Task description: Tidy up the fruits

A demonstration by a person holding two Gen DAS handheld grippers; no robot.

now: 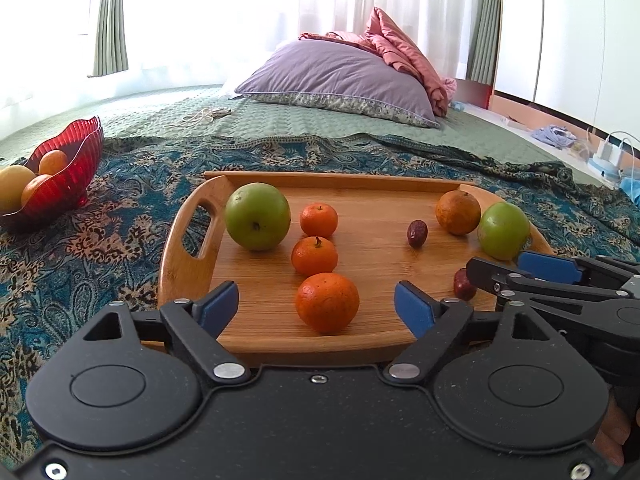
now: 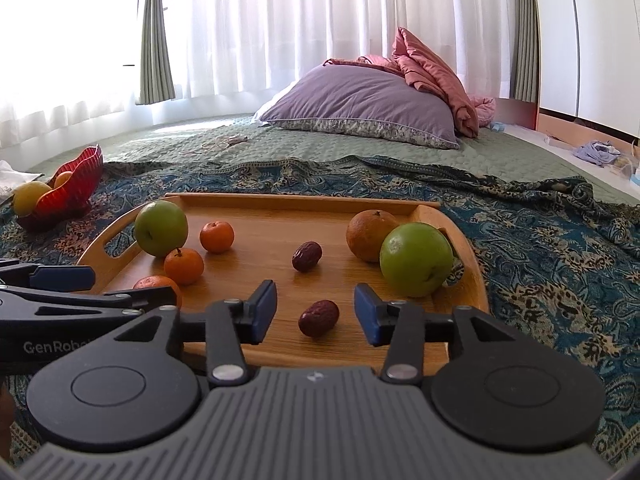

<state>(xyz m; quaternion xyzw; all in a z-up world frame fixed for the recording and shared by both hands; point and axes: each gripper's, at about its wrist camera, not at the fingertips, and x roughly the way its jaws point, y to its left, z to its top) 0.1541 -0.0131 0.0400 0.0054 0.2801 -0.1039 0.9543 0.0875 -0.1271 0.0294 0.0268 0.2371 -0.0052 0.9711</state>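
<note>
A wooden tray on the bed holds two green apples, several oranges and two red dates. My left gripper is open, its jaws either side of the nearest orange at the tray's front edge. My right gripper is open, its jaws either side of the near date, not touching it. The far date lies mid-tray. A red glass bowl with oranges and a yellow fruit stands to the left, off the tray.
The tray lies on a blue patterned cloth over a green bedspread. A purple pillow and a pink blanket lie at the back. A cord lies on the bedspread. The right gripper's fingers show beside my left gripper.
</note>
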